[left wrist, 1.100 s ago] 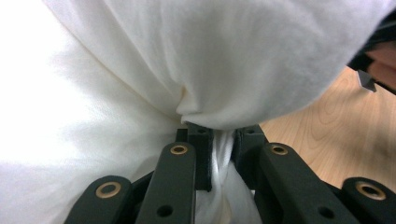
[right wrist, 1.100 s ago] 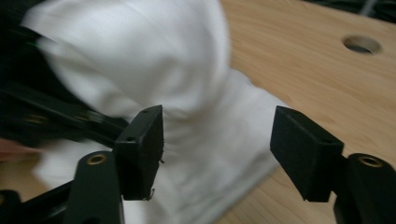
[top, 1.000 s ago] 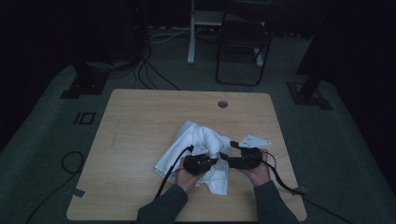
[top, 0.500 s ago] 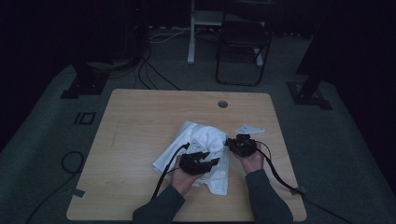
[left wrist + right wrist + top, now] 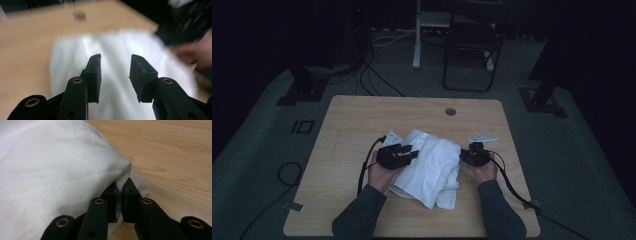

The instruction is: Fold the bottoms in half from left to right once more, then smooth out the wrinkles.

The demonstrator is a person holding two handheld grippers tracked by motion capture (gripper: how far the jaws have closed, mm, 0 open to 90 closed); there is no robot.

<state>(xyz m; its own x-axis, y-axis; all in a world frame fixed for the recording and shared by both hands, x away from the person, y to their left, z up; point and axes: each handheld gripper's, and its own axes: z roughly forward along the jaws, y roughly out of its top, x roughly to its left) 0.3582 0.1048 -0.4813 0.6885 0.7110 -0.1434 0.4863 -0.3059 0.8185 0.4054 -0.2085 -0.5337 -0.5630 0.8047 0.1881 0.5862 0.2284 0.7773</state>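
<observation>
The white cloth (image 5: 429, 167) lay bunched in a loose heap on the near middle of the wooden table (image 5: 362, 120), between the person's two hands.

The right gripper (image 5: 473, 155) sat at the cloth's right edge. In the right gripper view its jaws were pressed almost together, pinching a fold of the cloth (image 5: 62, 170) at a corner-like point, with the fabric passing between the pads. The grip looked shallow (only a thin fold was caught).

The left gripper (image 5: 404, 152) stood at the cloth's left side. In the left gripper view its jaws were spread partway, with the cloth (image 5: 112, 50) below and beyond them and nothing between the pads; they had just been opening, and that view was blurred. A small white scrap of paper (image 5: 483, 138) lay on the table just beyond the right gripper.

The step in hand appeared to be taking hold of the cloth at two opposite edges so as to spread or fold it. To do this well:

1. Keep the right pinch firm; a shallow fold may slip if pulled sideways too early.
2. Bring the open left jaws onto a single free edge, not the bunched middle.
3. Close fully before lifting.
4. Draw both hands apart evenly, keeping the cloth low over the table.
</observation>
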